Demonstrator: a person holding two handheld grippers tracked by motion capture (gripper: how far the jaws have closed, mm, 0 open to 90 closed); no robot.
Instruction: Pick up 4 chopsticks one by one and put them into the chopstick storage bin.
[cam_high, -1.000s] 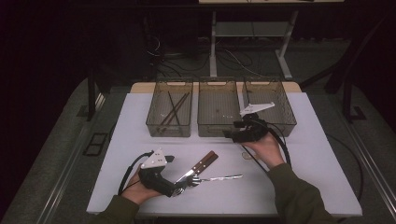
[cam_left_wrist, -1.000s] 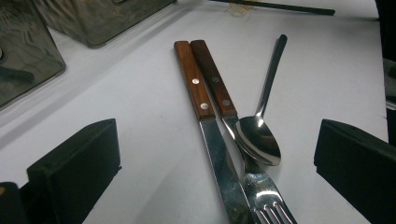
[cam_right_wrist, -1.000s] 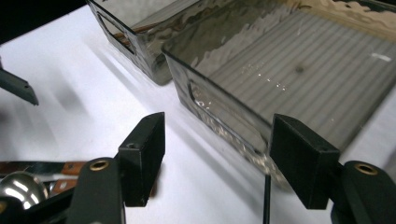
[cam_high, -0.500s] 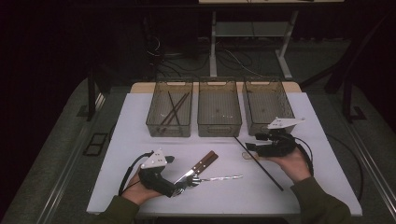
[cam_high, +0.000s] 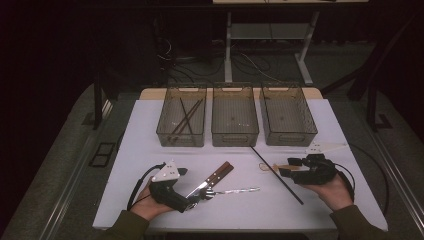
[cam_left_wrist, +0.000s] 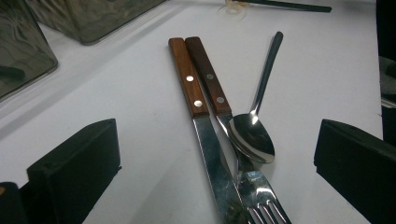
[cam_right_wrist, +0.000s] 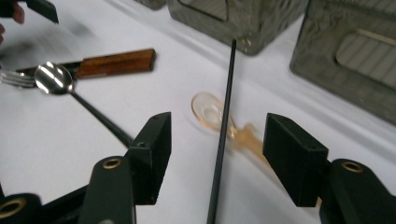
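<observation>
A knife (cam_left_wrist: 196, 88) and a fork (cam_left_wrist: 210, 77), both with wooden handles, lie side by side on the white table, and a steel spoon (cam_left_wrist: 254, 135) rests across the fork. My left gripper (cam_left_wrist: 215, 156) stands open around their blades, touching none of them; in the high view the left gripper (cam_high: 199, 198) is at the near left. My right gripper (cam_right_wrist: 219, 140) is open and its jaws have just been closing. A black chopstick (cam_right_wrist: 224, 121) runs between them without touching the pads, crossing a small amber plastic spoon (cam_right_wrist: 212, 112). In the high view the right gripper (cam_high: 287, 167) points left at the chopstick (cam_high: 277, 175).
Three clear bins stand in a row at the back: the left bin (cam_high: 165, 131) holds dark chopsticks (cam_high: 186, 117), then the middle bin (cam_high: 235, 134) and the right bin (cam_high: 290, 136). The table's near edge (cam_high: 240, 227) runs just in front of both hands.
My right gripper has moved right and toward the near edge, away from the bins and down beside the black chopstick. The left gripper and the cutlery have stayed put.
</observation>
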